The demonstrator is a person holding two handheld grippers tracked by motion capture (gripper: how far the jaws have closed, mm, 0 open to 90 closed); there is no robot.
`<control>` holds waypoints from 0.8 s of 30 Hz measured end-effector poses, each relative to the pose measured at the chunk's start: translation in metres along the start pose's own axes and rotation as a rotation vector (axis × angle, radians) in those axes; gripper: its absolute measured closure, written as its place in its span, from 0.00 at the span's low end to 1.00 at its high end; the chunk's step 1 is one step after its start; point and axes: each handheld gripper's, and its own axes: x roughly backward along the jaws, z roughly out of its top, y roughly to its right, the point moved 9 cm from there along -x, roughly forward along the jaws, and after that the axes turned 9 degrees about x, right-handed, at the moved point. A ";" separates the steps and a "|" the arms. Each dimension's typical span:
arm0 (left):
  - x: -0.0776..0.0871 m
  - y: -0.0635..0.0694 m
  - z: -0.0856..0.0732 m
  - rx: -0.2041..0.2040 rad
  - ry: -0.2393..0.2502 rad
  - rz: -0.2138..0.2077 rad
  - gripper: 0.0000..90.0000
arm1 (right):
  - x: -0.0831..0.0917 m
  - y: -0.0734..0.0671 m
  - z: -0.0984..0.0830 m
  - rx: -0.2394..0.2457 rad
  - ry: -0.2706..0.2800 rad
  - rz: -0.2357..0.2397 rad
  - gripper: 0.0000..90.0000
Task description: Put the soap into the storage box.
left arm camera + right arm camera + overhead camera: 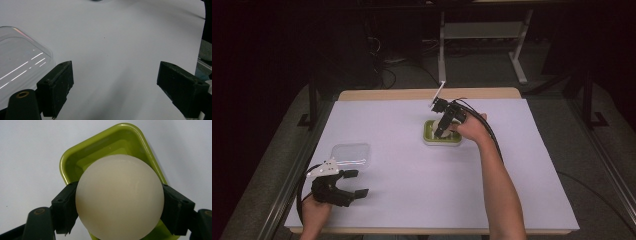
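A cream-white ball (119,196) sits clamped between the two black jaws of my right gripper (119,210), directly over a lime-green container (100,152). In the high view that container (430,139) lies at the table's middle right, with the right gripper (443,127) tilted down into it. My left gripper (354,183) rests open near the front left corner, nothing between its jaws. In the left gripper view its fingers (57,82) stand wide apart over bare white paper, with a clear plastic lid (20,62) just to their left.
The clear lid (351,154) lies flat on the white table cover (412,200), just beyond the left gripper. A wooden table edge (427,94) runs along the far side. White desk legs (518,60) stand on the dark floor behind.
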 end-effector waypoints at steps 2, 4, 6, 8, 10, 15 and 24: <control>0.000 0.000 0.000 -0.003 -0.001 0.000 0.15 | 0.000 0.000 0.000 -0.002 0.000 -0.002 0.27; 0.000 0.000 0.000 -0.001 0.000 0.000 0.15 | -0.001 0.002 -0.001 -0.002 -0.002 -0.006 0.27; 0.000 0.000 0.000 0.001 0.001 -0.001 0.15 | -0.002 0.002 -0.002 -0.002 -0.003 -0.004 0.27; 0.000 0.000 0.000 0.001 0.000 -0.001 0.15 | -0.002 0.002 -0.003 -0.006 -0.004 -0.003 0.27; 0.000 0.000 0.000 0.001 0.000 -0.001 0.15 | -0.002 0.004 -0.004 -0.006 -0.006 -0.006 0.27; 0.000 0.000 0.000 0.002 0.000 -0.001 0.15 | -0.003 0.004 -0.005 -0.018 -0.009 -0.004 0.27; 0.000 0.000 0.000 -0.001 -0.001 -0.001 0.15 | -0.004 0.004 -0.004 -0.019 -0.007 -0.005 0.27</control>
